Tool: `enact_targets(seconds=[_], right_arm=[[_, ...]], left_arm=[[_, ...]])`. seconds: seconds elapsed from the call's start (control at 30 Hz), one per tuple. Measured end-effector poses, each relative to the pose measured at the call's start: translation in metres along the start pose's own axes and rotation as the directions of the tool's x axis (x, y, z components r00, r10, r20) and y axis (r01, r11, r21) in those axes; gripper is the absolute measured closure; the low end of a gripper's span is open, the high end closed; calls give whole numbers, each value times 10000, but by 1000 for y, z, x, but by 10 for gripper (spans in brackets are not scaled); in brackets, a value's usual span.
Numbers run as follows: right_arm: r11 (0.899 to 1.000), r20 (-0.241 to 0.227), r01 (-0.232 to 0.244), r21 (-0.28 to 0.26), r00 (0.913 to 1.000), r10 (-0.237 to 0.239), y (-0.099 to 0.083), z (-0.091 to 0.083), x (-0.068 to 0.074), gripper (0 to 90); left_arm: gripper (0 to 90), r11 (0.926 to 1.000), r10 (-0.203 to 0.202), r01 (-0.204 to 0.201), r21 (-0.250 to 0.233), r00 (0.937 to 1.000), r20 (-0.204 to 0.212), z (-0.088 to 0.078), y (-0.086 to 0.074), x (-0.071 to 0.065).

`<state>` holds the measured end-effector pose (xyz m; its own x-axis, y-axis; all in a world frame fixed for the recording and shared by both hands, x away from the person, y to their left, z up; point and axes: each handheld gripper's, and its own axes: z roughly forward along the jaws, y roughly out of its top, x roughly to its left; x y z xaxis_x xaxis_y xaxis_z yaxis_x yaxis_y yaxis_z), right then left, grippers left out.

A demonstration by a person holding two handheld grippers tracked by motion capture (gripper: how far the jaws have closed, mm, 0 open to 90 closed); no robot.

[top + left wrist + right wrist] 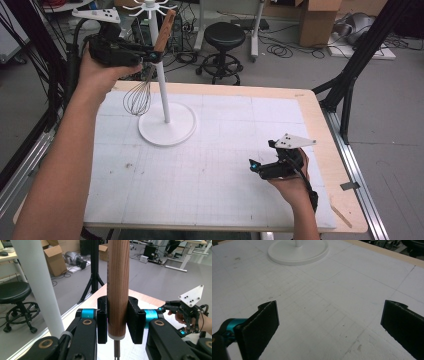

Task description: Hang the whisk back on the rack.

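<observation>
A whisk with a wooden handle (pixel 165 31) and a wire head (pixel 137 97) hangs in the air beside the white stand's pole (pixel 161 75). My left gripper (pixel 149 54) is shut on the lower part of that handle (pixel 117 287), held high at the table's far left. The wire head dangles just left of the pole, above the stand's round base (pixel 167 131). My right gripper (pixel 260 161) rests low over the mat at the near right, its jaws wide open with nothing between them (pixel 329 322). The stand's hooked top (pixel 150 6) is above the handle.
A white gridded mat (pixel 225 165) covers the wooden table (pixel 320 125). A black stool (pixel 224 37), cables and cardboard boxes (pixel 320 17) lie on the floor beyond the far edge. Black tripod legs (pixel 350 75) stand off the right side.
</observation>
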<state>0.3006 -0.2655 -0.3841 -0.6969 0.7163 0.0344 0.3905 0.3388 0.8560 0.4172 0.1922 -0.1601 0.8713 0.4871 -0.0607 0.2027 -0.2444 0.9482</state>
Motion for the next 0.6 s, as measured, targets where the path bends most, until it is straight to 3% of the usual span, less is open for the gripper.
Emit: enact_targets(seconds=[0.4, 0.6], right_arm=[[10000, 38, -50, 83, 10000, 50, 0, 1, 0, 4], [10000, 75, -63, -4, 10000, 63, -2, -2, -1, 4]], left_arm=[[729, 9998, -181, 181, -90, 9998, 85, 4, 4, 4], [729, 9995, -289, 290, 140, 9996, -81, 6, 2, 10]])
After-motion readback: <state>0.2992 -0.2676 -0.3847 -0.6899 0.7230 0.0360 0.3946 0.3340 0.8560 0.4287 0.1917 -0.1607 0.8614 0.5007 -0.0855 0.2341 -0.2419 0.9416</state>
